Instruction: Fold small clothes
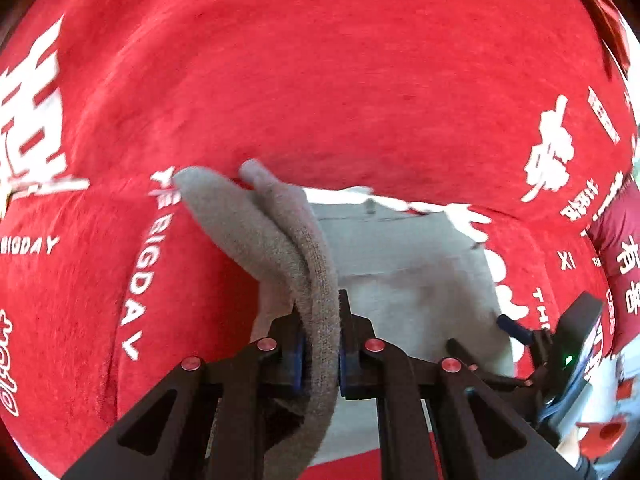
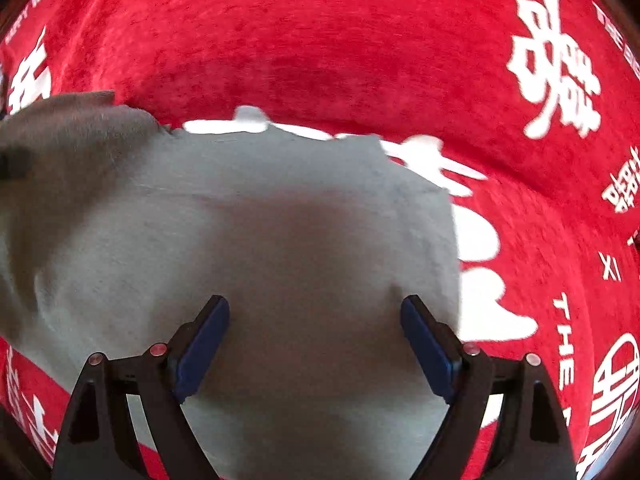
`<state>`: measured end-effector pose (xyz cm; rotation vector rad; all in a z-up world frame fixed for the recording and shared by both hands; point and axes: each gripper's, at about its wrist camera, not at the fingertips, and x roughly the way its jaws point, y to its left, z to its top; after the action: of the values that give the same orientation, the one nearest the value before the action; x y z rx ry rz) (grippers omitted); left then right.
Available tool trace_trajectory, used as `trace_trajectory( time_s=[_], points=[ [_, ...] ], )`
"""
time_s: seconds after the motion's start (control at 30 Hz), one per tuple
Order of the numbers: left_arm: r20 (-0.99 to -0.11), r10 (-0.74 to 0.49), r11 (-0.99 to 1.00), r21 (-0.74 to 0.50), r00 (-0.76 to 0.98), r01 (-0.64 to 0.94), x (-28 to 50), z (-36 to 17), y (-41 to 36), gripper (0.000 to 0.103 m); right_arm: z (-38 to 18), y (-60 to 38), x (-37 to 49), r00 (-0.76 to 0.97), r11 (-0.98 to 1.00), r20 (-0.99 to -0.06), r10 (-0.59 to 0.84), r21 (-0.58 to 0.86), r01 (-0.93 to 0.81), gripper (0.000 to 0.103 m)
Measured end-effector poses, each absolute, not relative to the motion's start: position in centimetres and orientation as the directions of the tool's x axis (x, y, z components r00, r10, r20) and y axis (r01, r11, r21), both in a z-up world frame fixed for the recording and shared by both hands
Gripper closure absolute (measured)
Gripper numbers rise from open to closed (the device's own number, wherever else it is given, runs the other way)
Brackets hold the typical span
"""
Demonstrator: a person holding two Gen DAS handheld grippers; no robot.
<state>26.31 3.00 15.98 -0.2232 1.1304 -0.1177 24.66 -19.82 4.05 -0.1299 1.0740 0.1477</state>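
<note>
Left wrist view: the left tongs (image 1: 320,344) are clamped on a doubled edge of the grey garment (image 1: 408,280), and the gripped part is lifted off the red cloth (image 1: 320,80) that covers the table, its free end (image 1: 224,188) standing up and pointing far-left. The hold on a doubled edge appears meant to carry that side over the flat body of the garment — a fold in progress, as judged from the raised flap. From the right wrist, the right tongs (image 2: 316,340) are seen wide apart, empty, poised just above the flat grey body (image 2: 280,208), probably placed there to pin or smooth it while the other side is brought across. The garment lies spread on the red cloth with white lettering (image 2: 556,72), and its long axis seems to run from near to far, though the fisheye bend and blur make this uncertain.
</note>
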Motion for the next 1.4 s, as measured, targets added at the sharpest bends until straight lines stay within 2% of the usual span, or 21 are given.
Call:
trace_trajectory(
  time_s=[0.23, 0.4, 0.53, 0.57, 0.63, 0.67, 0.7, 0.77, 0.93, 1.0, 1.07, 1.2, 1.27, 1.4],
  points=[
    [-0.898, -0.205, 0.979, -0.193, 0.389, 0.071, 28.2, 16.9, -7.7, 0.09, 5.1, -25.3, 23.3, 0.51, 0.993, -0.858, 0.065, 0.006, -0.117, 0.013],
    [-0.939, -0.165, 0.982, -0.128, 0.302, 0.137, 29.5, 12.1, -16.7, 0.091, 4.3, -29.5, 22.4, 0.501, 0.996, -0.861, 0.082, 0.062, -0.057, 0.014],
    [-0.963, -0.135, 0.979, -0.092, 0.233, 0.183, 29.3, 7.8, -21.0, 0.09, 3.8, -32.0, 21.4, 0.502, 0.994, -0.859, 0.102, 0.106, -0.021, 0.014],
    [-0.967, -0.107, 0.978, -0.06, 0.23, 0.202, 29.1, 7.1, -21.9, 0.088, 3.8, -32.4, 21.3, 0.503, 0.994, -0.858, 0.105, 0.112, -0.017, 0.014],
    [-0.964, -0.101, 0.974, -0.045, 0.244, 0.223, 28.9, 7.4, -22.5, 0.069, 3.5, -33.3, 20.8, 0.501, 0.994, -0.86, 0.098, 0.112, -0.001, 0.014],
    [-0.964, -0.158, 0.966, -0.106, 0.215, 0.237, 28.8, 7.9, -22.6, 0.043, 3.3, -33.8, 20.6, 0.499, 0.993, -0.861, 0.097, 0.114, 0.004, 0.014],
    [-0.959, -0.207, 0.959, -0.159, 0.193, 0.236, 28.8, 8.6, -22.4, 0.029, 3.2, -34.1, 20.5, 0.498, 0.993, -0.862, 0.098, 0.117, 0.007, 0.014],
    [-0.942, -0.269, 0.945, -0.217, 0.202, 0.245, 28.3, 10.7, -21.9, 0.029, 3.1, -34.9, 20.1, 0.497, 0.99, -0.861, 0.107, 0.137, 0.024, 0.014],
    [-0.896, -0.325, 0.93, -0.244, 0.302, 0.276, 26.3, 16.3, -17.4, 0.028, 4.1, -36.5, 19.1, 0.517, 0.97, -0.836, 0.185, 0.241, 0.042, 0.013],
    [-0.897, -0.272, 0.952, -0.196, 0.349, 0.236, 26.0, 16.8, -14.7, 0.014, 4.9, -36.6, 18.9, 0.526, 0.954, -0.816, 0.242, 0.299, 0.024, 0.013],
    [-0.895, -0.161, 0.983, -0.106, 0.416, 0.152, 25.3, 16.3, -11.3, 0.014, 5.8, -36.4, 18.9, 0.528, 0.908, -0.766, 0.366, 0.418, -0.022, 0.013],
    [-0.93, -0.077, 0.996, -0.088, 0.36, -0.015, 24.2, 12.6, -5.5, 0.014, 6.1, -35.2, 19.9, 0.469, 0.778, -0.668, 0.578, 0.624, -0.068, 0.013],
    [-0.944, -0.04, 0.997, -0.061, 0.328, -0.053, 23.8, 10.7, -4.6, 0.014, 5.8, -33.7, 21.2, 0.433, 0.771, -0.678, 0.594, 0.633, -0.067, 0.013],
    [-0.947, -0.068, 0.995, -0.088, 0.314, -0.051, 22.9, 8.8, -5.3, 0.014, 4.8, -31.1, 24.3, 0.349, 0.731, -0.678, 0.647, 0.681, -0.031, 0.013]
  ],
)
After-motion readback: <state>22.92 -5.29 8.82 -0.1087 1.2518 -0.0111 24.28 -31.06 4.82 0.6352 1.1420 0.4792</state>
